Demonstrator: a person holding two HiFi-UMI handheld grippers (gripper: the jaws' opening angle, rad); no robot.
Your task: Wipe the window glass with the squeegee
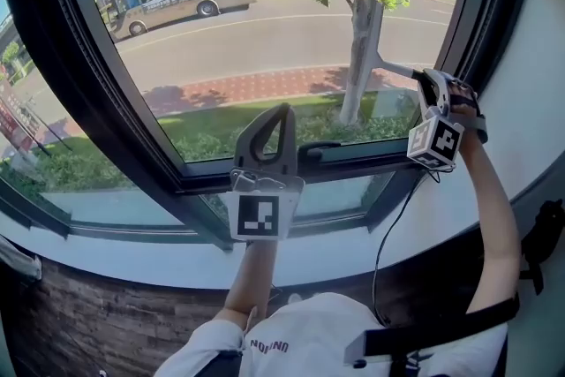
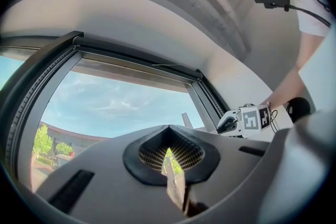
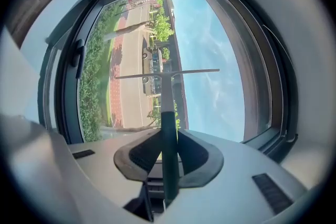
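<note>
The squeegee point(image 1: 397, 67) has a dark handle and a thin blade point(image 3: 168, 73), and the blade lies against the window glass point(image 1: 265, 31) at the pane's right side. My right gripper point(image 1: 425, 86) is shut on the handle point(image 3: 169, 128), close to the right window frame. It also shows in the left gripper view as the right gripper point(image 2: 236, 122), with a bit of the squeegee point(image 2: 186, 119) beside it. My left gripper point(image 1: 285, 112) points up at the lower middle of the pane. Its jaws point(image 2: 169, 152) are together, and I see nothing held.
A dark window frame point(image 1: 124, 128) surrounds the pane, with a black window handle point(image 1: 322, 150) on the lower rail. A white curved sill point(image 1: 132, 252) runs below. A black cable point(image 1: 388, 234) hangs from the right gripper. The white wall point(image 1: 530, 101) stands at right.
</note>
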